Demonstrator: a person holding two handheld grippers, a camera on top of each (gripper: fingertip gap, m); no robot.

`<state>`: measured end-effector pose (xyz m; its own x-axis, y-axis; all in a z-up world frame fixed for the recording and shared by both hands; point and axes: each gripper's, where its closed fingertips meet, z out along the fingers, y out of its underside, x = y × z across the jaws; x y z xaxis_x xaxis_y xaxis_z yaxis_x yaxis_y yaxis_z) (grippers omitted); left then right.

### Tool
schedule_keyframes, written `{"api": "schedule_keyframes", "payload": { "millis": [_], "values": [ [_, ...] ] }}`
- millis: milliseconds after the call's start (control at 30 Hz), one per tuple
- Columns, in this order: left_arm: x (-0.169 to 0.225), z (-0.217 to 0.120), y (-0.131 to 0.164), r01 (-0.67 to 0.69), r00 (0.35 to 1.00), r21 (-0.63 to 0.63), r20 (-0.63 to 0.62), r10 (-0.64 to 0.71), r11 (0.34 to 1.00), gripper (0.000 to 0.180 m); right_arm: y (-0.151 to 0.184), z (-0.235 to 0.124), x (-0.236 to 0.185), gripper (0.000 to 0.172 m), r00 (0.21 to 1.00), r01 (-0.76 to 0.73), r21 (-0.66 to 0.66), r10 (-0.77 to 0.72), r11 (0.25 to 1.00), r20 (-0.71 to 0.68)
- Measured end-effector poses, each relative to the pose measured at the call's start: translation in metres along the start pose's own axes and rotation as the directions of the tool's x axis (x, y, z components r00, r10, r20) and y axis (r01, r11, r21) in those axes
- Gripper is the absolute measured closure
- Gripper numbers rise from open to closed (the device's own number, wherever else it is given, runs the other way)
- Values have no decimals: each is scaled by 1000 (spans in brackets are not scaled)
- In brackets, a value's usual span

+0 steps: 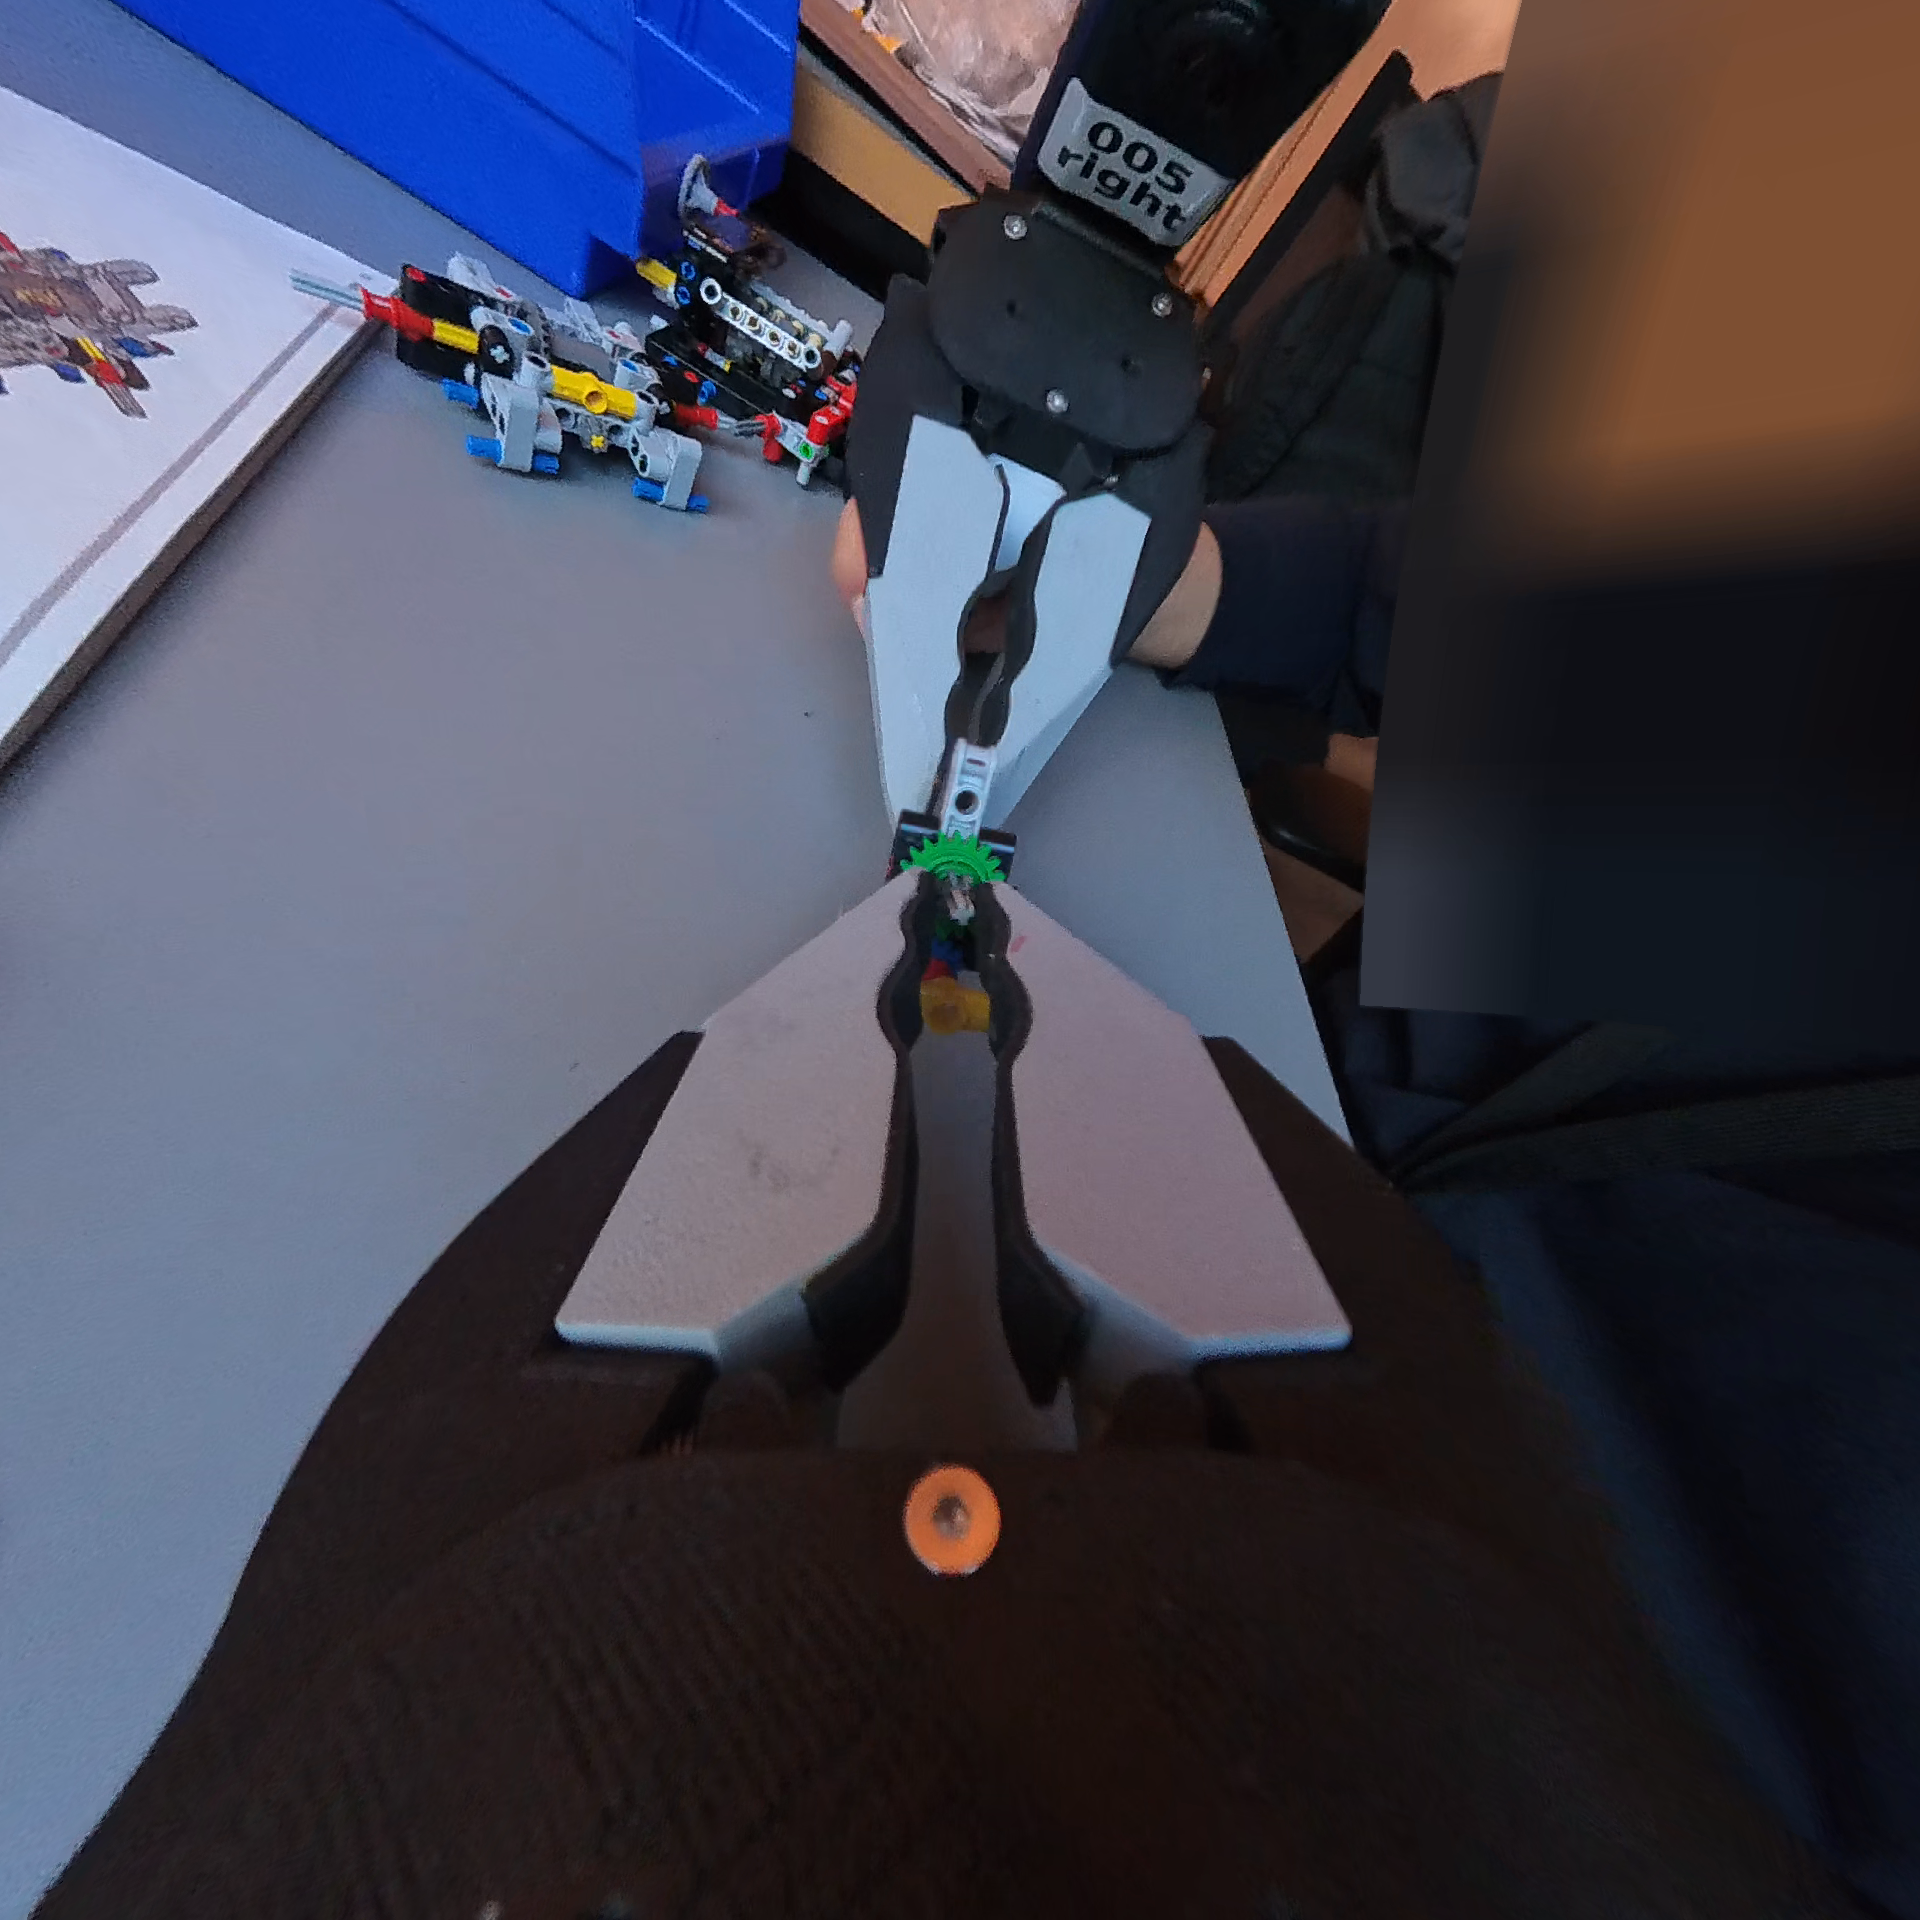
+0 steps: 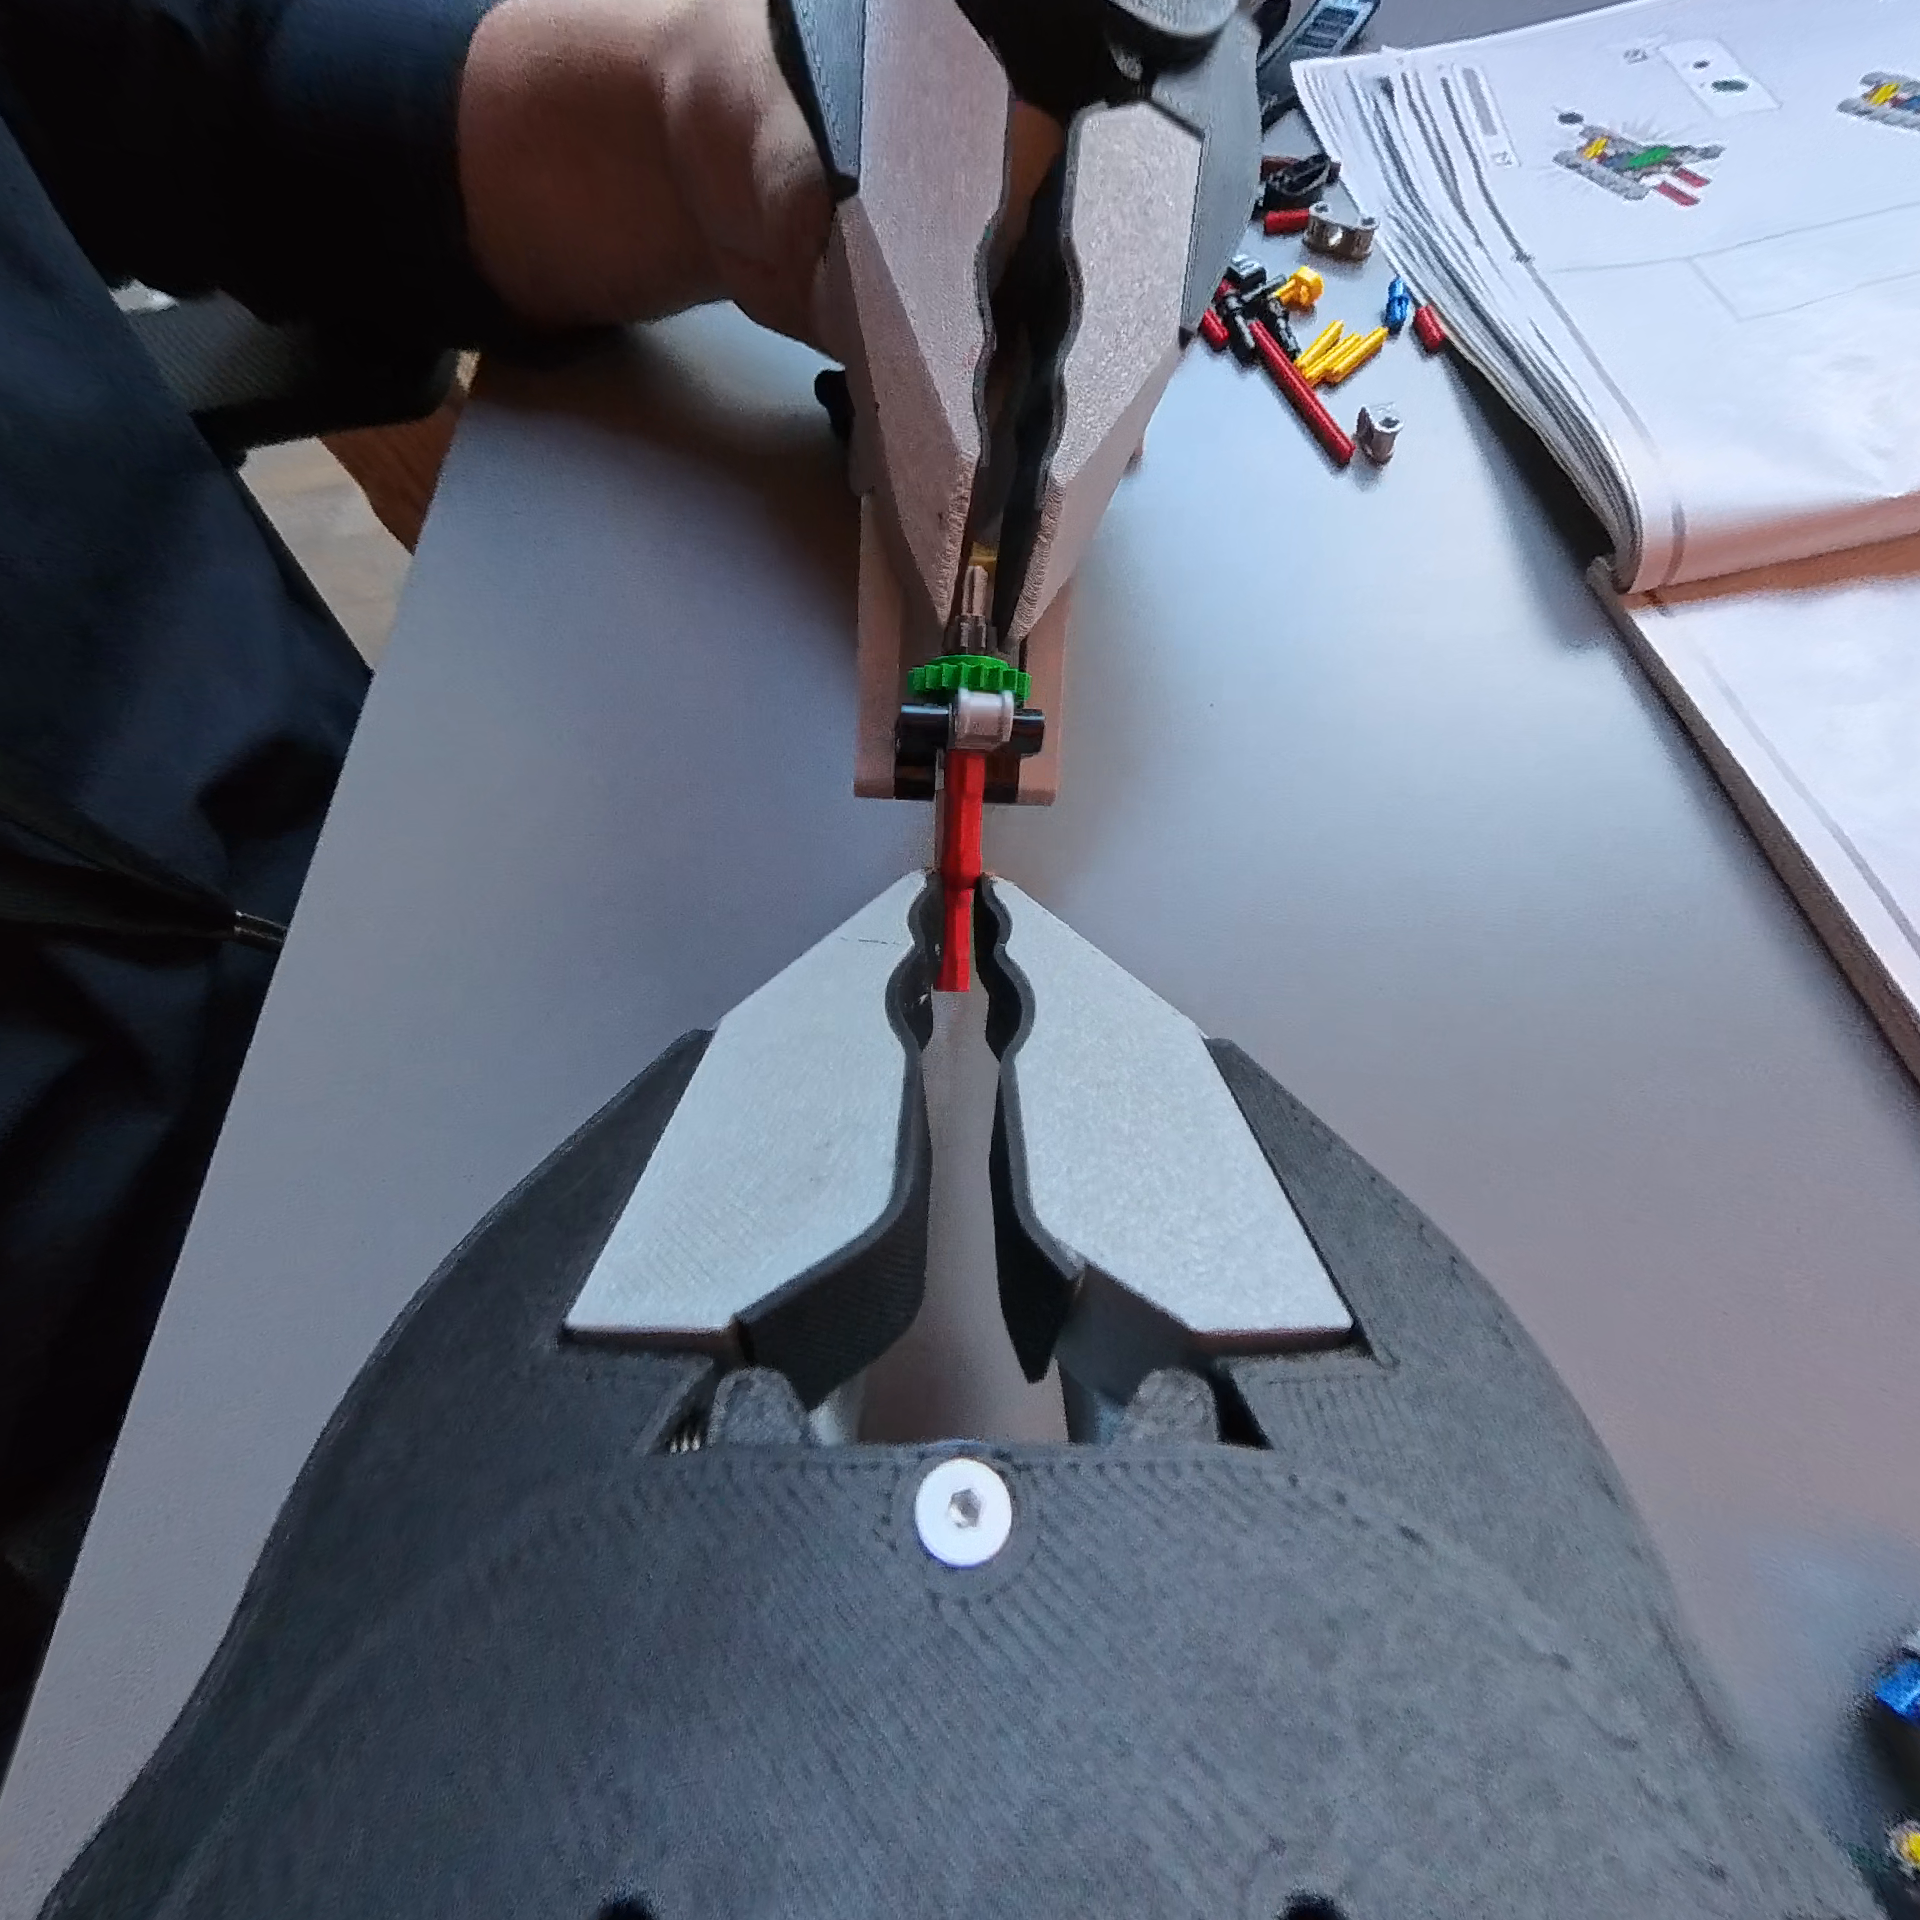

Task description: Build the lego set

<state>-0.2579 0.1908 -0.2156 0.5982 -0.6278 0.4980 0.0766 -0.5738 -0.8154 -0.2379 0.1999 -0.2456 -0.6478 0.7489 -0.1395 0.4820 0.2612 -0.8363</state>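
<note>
Red axle (image 2: 956, 914) pinched in right gripper (image 2: 954, 883), seemingly joining left gripper's (image 1: 951, 894) green-geared piece (image 1: 951, 854).

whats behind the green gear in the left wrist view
Behind the green gear a grey connector and a black piece show, running into the right gripper. The red axle the right gripper pinches is covered there.

A grey desk (image 1: 416, 831) carries an open instruction booklet (image 2: 1714, 343) with pictures of a model, lying along one edge. Beside the booklet lie loose building-toy pieces (image 2: 1320, 343), among them red and yellow rods and a small grey connector. Farther off, a part-built grey, black and yellow model (image 1: 582, 395) sits on the desk just before a blue plastic bin (image 1: 540, 114)
</note>
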Motion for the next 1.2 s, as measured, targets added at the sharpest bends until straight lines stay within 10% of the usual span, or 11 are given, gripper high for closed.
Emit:
{"api": "schedule_keyframes", "payload": {
  "millis": [1200],
  "values": [
    [-16, -19, 28, -150, 957, -172, 221, 186, 974, 175, 11, -2, 11, 157, 991, 85, -58, -91, 995, -95]
  ]
}}
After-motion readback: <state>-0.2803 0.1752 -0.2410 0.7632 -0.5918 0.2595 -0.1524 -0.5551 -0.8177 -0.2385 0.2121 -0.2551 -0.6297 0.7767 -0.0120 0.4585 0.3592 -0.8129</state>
